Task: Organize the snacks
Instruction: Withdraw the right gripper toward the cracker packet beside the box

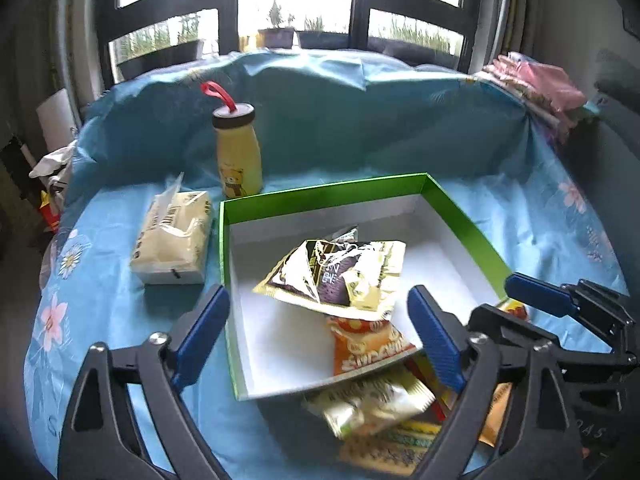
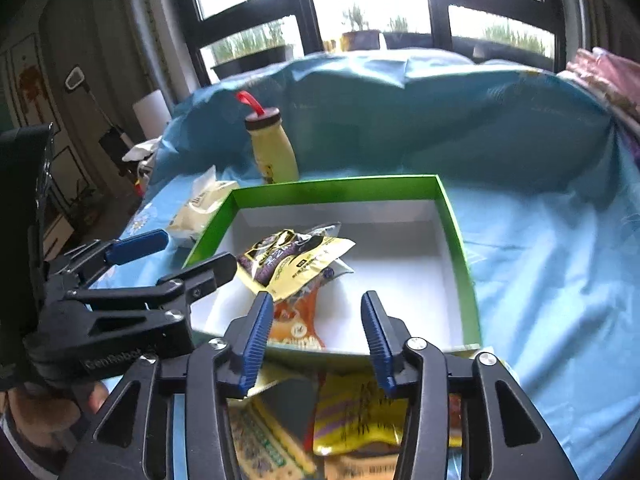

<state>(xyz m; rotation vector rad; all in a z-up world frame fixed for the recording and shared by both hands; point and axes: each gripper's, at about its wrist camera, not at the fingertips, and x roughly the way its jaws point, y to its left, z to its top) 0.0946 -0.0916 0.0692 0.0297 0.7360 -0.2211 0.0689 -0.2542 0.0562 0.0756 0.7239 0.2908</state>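
Note:
A green box (image 1: 320,194) with a white inside sits on the blue floral cloth; it also shows in the right wrist view (image 2: 456,232). In it lie a gold and purple snack packet (image 1: 340,276) (image 2: 288,260) on top of an orange packet (image 1: 368,344) (image 2: 296,320). Several more packets (image 1: 376,408) (image 2: 352,412) lie in a pile outside the box's near edge. My left gripper (image 1: 320,332) is open over the box's near left part, empty. My right gripper (image 2: 318,340) is open above the near rim and the pile, empty; it also shows in the left wrist view (image 1: 536,292).
A yellow bear bottle (image 1: 238,152) with a red loop stands behind the box's left corner. A tissue pack (image 1: 172,236) lies left of the box. Folded pink cloth (image 1: 536,88) lies at the far right. The cloth rises like a wall behind, below a window.

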